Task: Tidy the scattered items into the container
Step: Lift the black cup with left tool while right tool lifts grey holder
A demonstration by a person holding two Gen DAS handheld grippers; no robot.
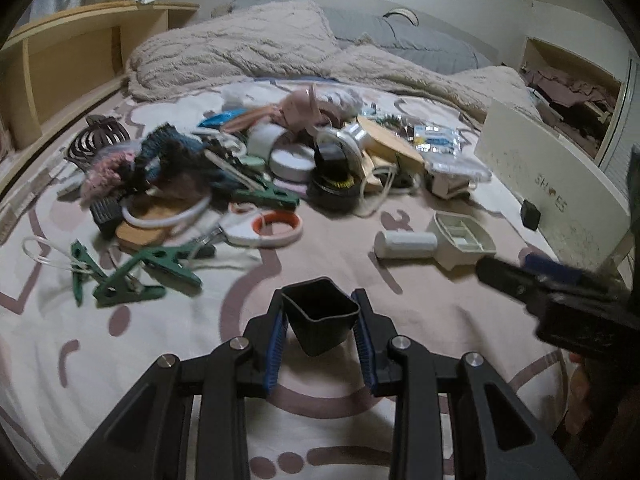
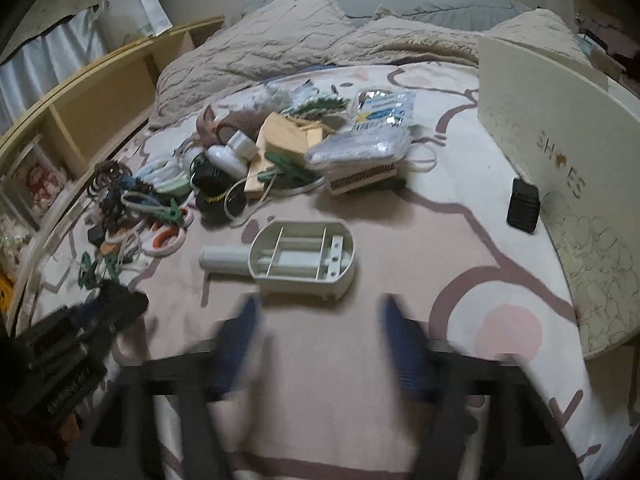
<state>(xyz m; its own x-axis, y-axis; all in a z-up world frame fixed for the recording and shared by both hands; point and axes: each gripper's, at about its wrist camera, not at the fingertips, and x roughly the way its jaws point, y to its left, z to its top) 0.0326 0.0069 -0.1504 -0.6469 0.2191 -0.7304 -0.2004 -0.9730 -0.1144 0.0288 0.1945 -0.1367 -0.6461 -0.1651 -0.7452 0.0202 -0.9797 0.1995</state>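
My left gripper (image 1: 321, 312) is shut on a small black plastic cup (image 1: 319, 320) and holds it above the bedsheet. My right gripper (image 2: 318, 316) is open and empty, blurred, just short of a beige lint-roller holder (image 2: 304, 254) that lies on its side; the holder also shows in the left wrist view (image 1: 440, 242). The right gripper shows at the right edge of the left wrist view (image 1: 520, 276). The cream box marked SHOES (image 2: 560, 168) stands at the right, also in the left wrist view (image 1: 552, 188). A pile of scattered items (image 1: 224, 168) lies further up the bed.
Green clips (image 1: 132, 276), an orange-and-white tape roll (image 1: 276, 228), a black jar (image 1: 334, 184) and packets (image 2: 372, 132) lie in the pile. A small black cube (image 2: 523, 205) sits by the box. A rumpled blanket (image 1: 240, 48) and wooden shelves (image 1: 60, 60) lie behind.
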